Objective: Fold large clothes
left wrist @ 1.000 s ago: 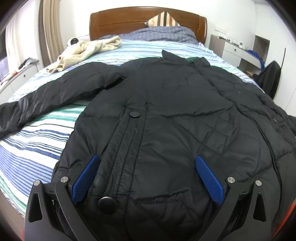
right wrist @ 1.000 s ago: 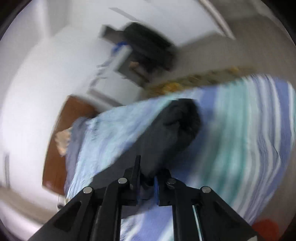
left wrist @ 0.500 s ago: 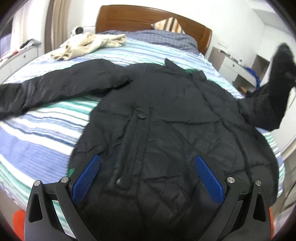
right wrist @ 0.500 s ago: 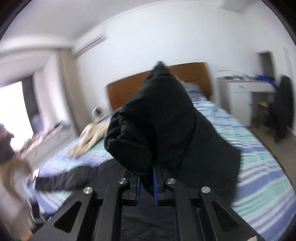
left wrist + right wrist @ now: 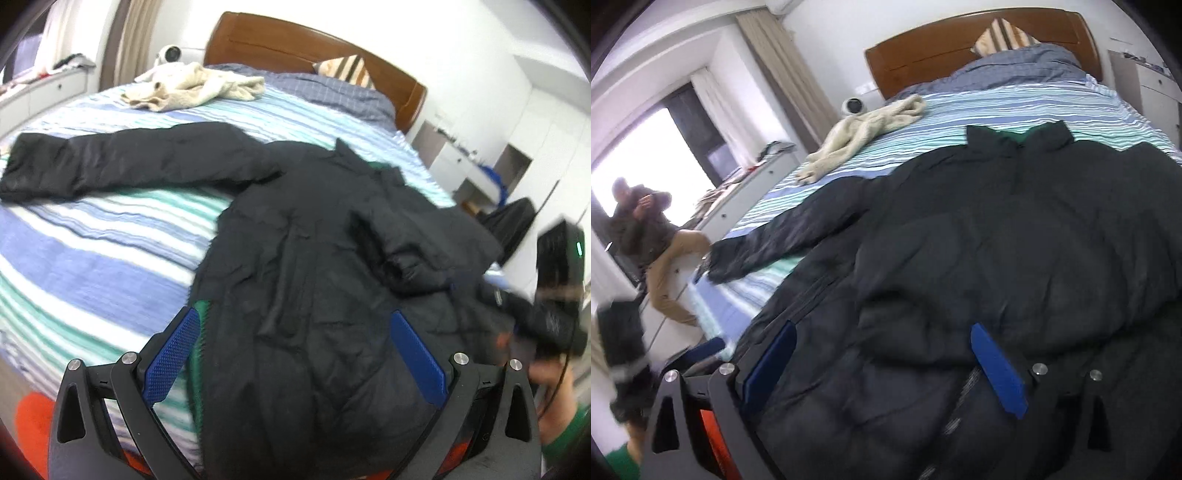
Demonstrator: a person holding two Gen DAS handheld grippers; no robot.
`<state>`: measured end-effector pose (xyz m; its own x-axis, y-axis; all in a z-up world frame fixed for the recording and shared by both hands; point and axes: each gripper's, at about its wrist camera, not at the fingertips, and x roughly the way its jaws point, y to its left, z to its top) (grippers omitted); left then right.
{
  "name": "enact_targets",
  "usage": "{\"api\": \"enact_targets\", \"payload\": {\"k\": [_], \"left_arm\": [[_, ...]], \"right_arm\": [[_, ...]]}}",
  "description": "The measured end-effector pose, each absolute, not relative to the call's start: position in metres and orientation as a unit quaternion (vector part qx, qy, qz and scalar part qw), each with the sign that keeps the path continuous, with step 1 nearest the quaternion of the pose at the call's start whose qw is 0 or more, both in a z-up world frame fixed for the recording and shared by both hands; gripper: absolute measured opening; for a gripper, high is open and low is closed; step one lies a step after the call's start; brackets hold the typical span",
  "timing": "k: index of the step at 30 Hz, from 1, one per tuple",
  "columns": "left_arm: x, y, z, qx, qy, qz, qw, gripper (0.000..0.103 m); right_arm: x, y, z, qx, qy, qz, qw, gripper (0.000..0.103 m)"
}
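Note:
A large black quilted jacket (image 5: 317, 258) lies front up on the striped bed (image 5: 92, 236). Its left sleeve (image 5: 122, 162) stretches out flat to the left. Its right sleeve (image 5: 417, 240) lies folded across the chest. My left gripper (image 5: 295, 354) is open and empty, above the jacket's hem. My right gripper (image 5: 882, 365) is open and empty over the jacket (image 5: 979, 258), low above the folded sleeve (image 5: 960, 314). The right gripper's body shows at the right edge of the left wrist view (image 5: 557, 291).
A cream garment (image 5: 192, 86) lies near the wooden headboard (image 5: 314, 44), with pillows (image 5: 332, 92) beside it. A white nightstand (image 5: 454, 166) and a dark chair (image 5: 509, 221) stand right of the bed. A person (image 5: 639, 229) stands by the window at left.
My right gripper carried the right sleeve up and over, laid it across the jacket's chest and opened. My left gripper drew back and swung left, still open.

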<state>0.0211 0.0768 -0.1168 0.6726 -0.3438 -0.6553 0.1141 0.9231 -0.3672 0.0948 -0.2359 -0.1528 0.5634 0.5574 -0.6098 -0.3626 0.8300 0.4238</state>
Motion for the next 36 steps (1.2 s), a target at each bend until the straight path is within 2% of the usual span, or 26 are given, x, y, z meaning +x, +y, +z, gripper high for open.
{"api": "enact_targets", "payload": {"k": [6,10,11,12,13,14,16,21,25,27,28,30,36], "left_arm": [[0.071,0.01,-0.099,-0.119,0.417,-0.249,0.866,0.102],[0.13,-0.05,-0.116,-0.065,0.448,-0.241,0.858,0.102],[0.145,-0.062,-0.124,-0.053,0.462,-0.232,0.854,0.099],[0.162,-0.076,-0.136,-0.036,0.485,-0.217,0.847,0.091],[0.169,-0.082,-0.142,-0.024,0.496,-0.209,0.842,0.063],[0.178,-0.089,-0.142,-0.007,0.503,-0.2,0.841,0.044],[0.194,-0.097,-0.119,0.034,0.474,-0.21,0.854,0.025],[0.238,-0.086,-0.067,0.123,0.376,-0.124,0.91,0.025],[0.28,-0.067,-0.098,0.122,0.403,-0.077,0.904,0.025],[0.287,-0.065,-0.122,0.131,0.419,-0.071,0.896,0.026],[0.289,-0.063,-0.136,0.13,0.424,-0.068,0.894,0.027],[0.282,-0.051,-0.147,0.108,0.424,-0.068,0.897,0.033],[0.284,-0.037,-0.167,0.057,0.427,-0.084,0.898,0.041]], "right_arm": [[0.037,-0.274,-0.142,0.145,0.36,0.254,0.886,0.097],[0.007,-0.302,-0.137,0.153,0.351,0.223,0.897,0.097],[0.001,-0.307,-0.136,0.154,0.346,0.214,0.9,0.097],[-0.008,-0.316,-0.135,0.155,0.34,0.204,0.905,0.097],[-0.017,-0.326,-0.134,0.157,0.335,0.194,0.909,0.097],[-0.025,-0.334,-0.133,0.16,0.331,0.183,0.912,0.097],[-0.037,-0.35,-0.136,0.168,0.326,0.159,0.916,0.097],[-0.053,-0.388,-0.149,0.216,0.329,0.106,0.913,0.097],[-0.038,-0.394,-0.147,0.203,0.337,0.081,0.916,0.095],[-0.021,-0.392,-0.139,0.188,0.341,0.067,0.919,0.08],[-0.01,-0.39,-0.135,0.18,0.343,0.063,0.92,0.077],[0.012,-0.392,-0.124,0.162,0.345,0.051,0.923,0.063],[0.129,-0.411,-0.092,0.15,0.341,0.034,0.927,0.061]]}}
